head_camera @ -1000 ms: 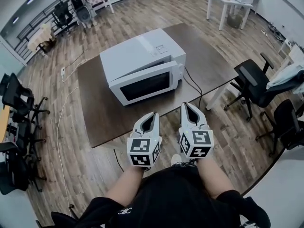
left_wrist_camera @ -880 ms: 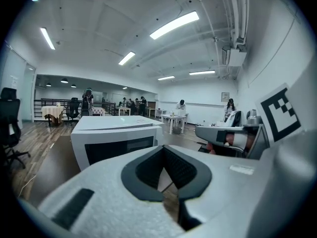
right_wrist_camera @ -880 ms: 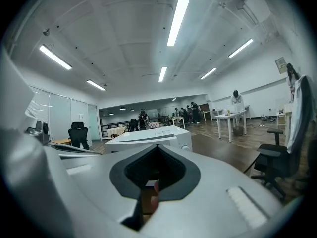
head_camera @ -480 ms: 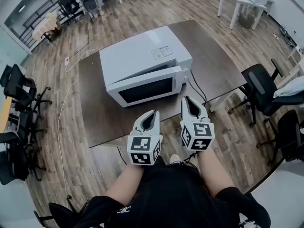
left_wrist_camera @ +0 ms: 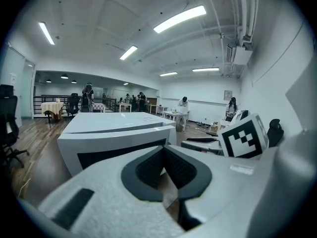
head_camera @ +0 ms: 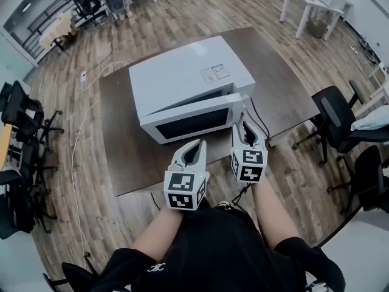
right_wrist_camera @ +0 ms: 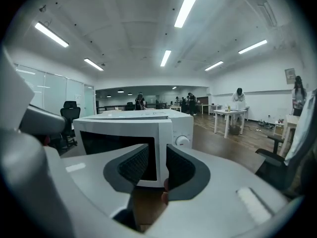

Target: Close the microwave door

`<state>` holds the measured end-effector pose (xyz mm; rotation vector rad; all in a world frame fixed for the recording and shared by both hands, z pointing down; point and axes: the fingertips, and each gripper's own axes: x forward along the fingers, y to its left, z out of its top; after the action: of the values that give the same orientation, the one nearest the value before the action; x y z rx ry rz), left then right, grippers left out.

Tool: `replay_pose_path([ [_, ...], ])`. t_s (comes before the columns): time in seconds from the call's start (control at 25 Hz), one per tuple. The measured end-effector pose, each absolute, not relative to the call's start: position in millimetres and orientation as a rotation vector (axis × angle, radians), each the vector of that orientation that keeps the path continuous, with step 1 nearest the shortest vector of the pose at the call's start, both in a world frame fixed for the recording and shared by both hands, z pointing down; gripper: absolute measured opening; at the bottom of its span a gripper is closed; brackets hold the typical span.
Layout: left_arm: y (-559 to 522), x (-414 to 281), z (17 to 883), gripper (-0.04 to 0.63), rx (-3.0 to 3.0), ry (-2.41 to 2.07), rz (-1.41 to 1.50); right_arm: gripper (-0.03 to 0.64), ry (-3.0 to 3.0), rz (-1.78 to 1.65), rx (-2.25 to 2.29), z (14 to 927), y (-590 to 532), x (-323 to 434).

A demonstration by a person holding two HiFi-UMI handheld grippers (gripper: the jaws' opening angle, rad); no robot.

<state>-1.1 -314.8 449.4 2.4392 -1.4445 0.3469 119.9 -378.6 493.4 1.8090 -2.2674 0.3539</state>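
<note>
A white microwave stands on a brown table, its dark-windowed door ajar and swung out at the right end. My right gripper is just in front of the door's free right end, its jaws opening with nothing between them. In the right gripper view the door's edge shows through the gap of that gripper, beside the round knob. My left gripper hangs over the table short of the door's middle. Its tips meet, shut on nothing, with the microwave ahead.
A black power cable runs off the microwave's right side over the table edge. Office chairs stand at the right and far left. A white table is at the back right.
Both grippers have moved forward toward the microwave door, the right one farther and lower. The right gripper's jaws have parted from shut.
</note>
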Motion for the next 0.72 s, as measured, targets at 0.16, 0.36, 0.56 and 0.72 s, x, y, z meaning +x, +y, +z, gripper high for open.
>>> replay_pose_path([
  [0.16, -327, -12, 452, 0.009, 2.435, -1.448, 0.341, 0.136, -2.209, 0.364, 1.807, 511, -402, 120],
  [0.36, -340, -22, 454, 0.009, 2.425, -1.446, 0.344, 0.147, -2.152, 0.375, 1.814, 524, -420, 122],
  [0.56, -354, -26, 452, 0.009, 2.434, -1.445, 0.339, 0.173, -2.137, 0.406, 1.81, 531, -436, 120],
  [0.72, -360, -32, 451, 0.009, 2.429, -1.453, 0.333, 0.176, -2.107, 0.416, 1.811, 537, -443, 120],
])
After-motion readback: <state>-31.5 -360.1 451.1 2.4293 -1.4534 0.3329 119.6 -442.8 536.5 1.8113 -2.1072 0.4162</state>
